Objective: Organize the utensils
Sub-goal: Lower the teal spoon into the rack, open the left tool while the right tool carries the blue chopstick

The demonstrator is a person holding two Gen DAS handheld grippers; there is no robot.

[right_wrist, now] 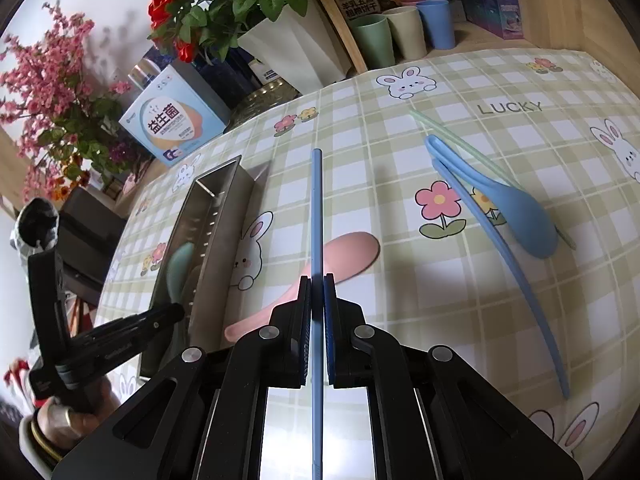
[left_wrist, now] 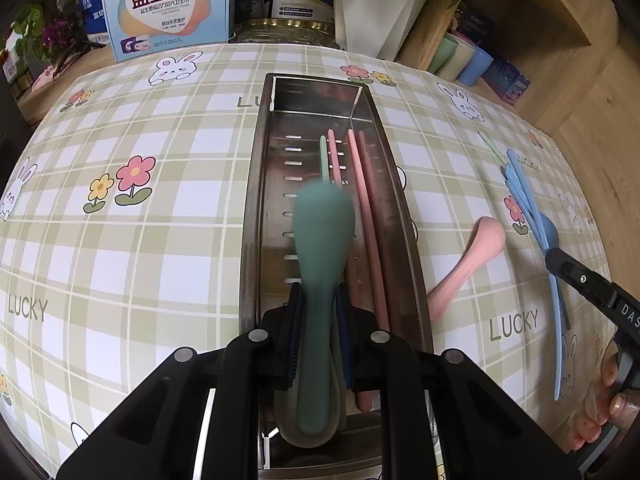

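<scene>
My left gripper is shut on the handle of a green spoon, held lengthwise just above the long steel tray. In the tray lie pink chopsticks, a green chopstick and a beige spoon under the green one. My right gripper is shut on a blue chopstick, above a pink spoon lying on the cloth. Further right lie a blue spoon, a second blue chopstick and a green chopstick. The tray stands to the left of the right gripper.
A checked tablecloth with rabbits and flowers covers the table. Along the far edge stand a blue-and-white box, a white plant pot, and green, beige and blue cups. A person's fingers hold the right gripper's handle.
</scene>
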